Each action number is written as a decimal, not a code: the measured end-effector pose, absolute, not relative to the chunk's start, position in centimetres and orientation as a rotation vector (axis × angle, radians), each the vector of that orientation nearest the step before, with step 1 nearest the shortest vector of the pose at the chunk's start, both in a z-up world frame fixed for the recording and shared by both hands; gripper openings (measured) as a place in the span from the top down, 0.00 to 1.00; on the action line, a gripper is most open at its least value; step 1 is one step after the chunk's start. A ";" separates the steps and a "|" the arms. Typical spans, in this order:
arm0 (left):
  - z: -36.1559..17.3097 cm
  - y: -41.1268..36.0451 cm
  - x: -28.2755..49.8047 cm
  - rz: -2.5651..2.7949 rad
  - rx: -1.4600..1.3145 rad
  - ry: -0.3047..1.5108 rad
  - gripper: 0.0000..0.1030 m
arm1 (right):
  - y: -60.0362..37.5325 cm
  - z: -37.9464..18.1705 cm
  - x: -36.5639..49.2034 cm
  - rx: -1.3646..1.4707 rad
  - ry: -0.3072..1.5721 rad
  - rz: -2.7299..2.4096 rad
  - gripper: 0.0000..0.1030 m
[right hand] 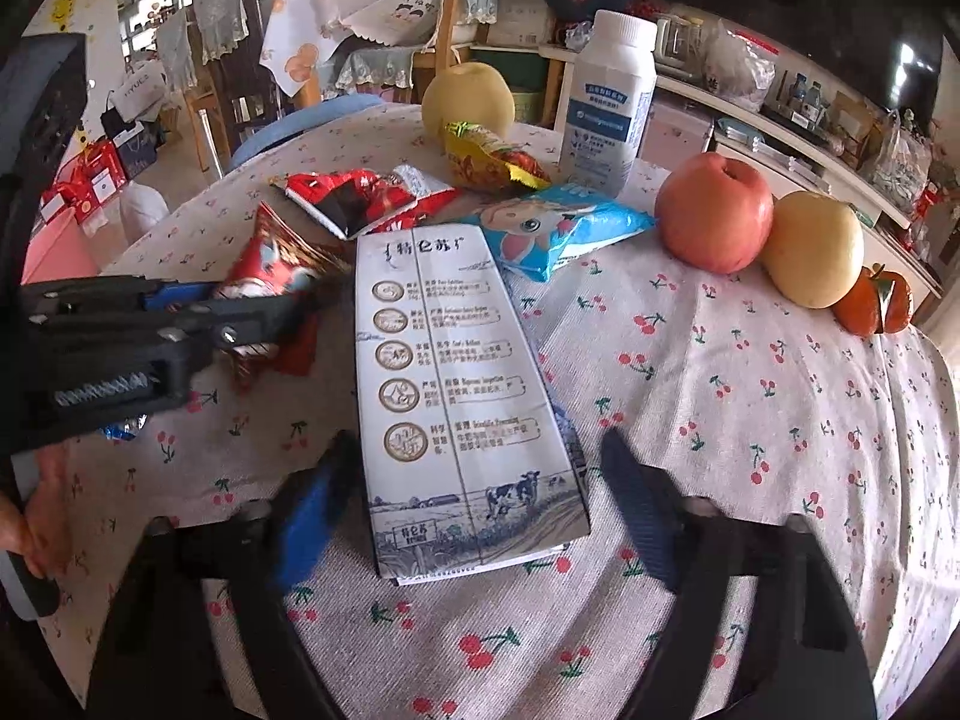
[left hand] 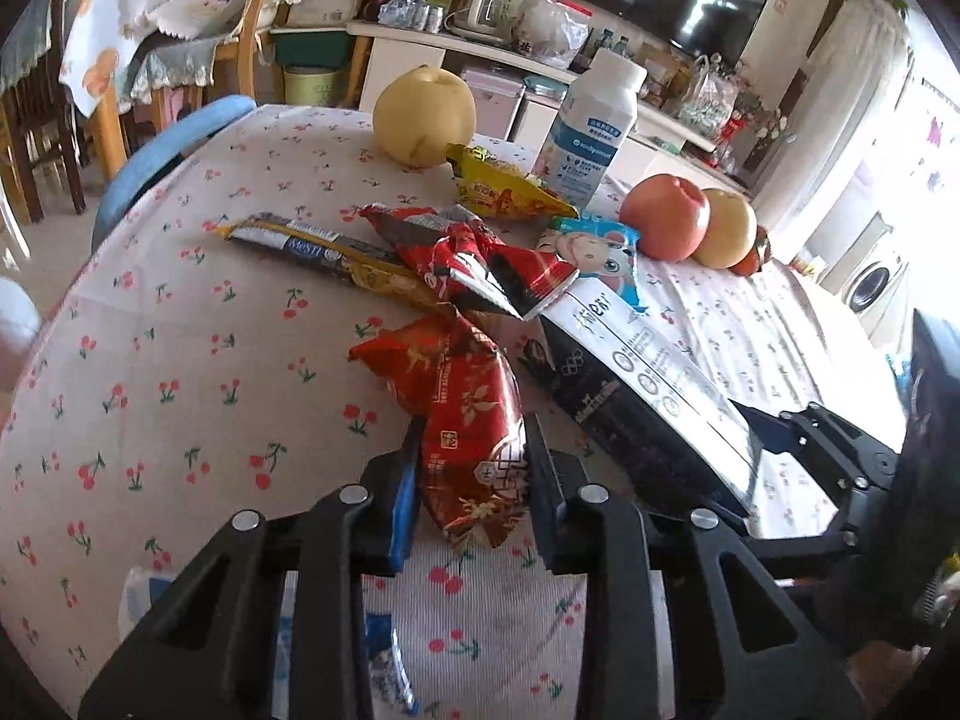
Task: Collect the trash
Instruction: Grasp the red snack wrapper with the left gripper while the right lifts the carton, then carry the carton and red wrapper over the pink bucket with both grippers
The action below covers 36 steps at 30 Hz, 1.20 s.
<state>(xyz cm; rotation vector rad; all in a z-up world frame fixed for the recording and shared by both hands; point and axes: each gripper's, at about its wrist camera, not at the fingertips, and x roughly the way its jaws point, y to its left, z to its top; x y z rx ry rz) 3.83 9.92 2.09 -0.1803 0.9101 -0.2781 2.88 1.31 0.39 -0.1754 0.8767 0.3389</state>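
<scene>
While left gripper (left hand: 468, 456) pinches red snack wrapper (left hand: 462, 420) on cherry tablecloth (left hand: 180, 360), right gripper (right hand: 474, 480) sits spread wide around flattened milk carton (right hand: 456, 384).

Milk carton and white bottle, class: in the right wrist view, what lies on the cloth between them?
The blue cartoon snack packet lies between the milk carton and the white bottle, as the right wrist view shows.

- Red wrapper (left hand: 465, 414): crumpled foil, gold print, lying on the cloth, near end pinched between the left gripper's fingers.
- Carton (right hand: 456, 384): flattened milk carton, white panel up, lying flat between the spread right gripper fingers.
- Red-black wrapper (left hand: 480, 264): torn open, overlapping bar wrapper (left hand: 312, 246).
- Yellow wrapper (left hand: 504, 186): beside pear.
- Blue packet (right hand: 558, 228): at carton's far end.
</scene>
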 end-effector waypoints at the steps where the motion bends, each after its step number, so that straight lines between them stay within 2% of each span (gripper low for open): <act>1: 2.1 10.1 3.7 -0.282 -0.185 0.909 0.69 | 1.4 0.4 2.8 -0.176 0.874 0.339 0.33; 17: 5.1 16.0 0.6 -0.333 -0.279 0.834 0.74 | 2.3 1.5 -0.6 -0.147 0.802 0.296 0.35; 36: 7.2 22.7 -1.5 -0.326 -0.395 0.744 0.75 | 4.4 5.7 -5.5 -0.056 0.731 0.274 0.35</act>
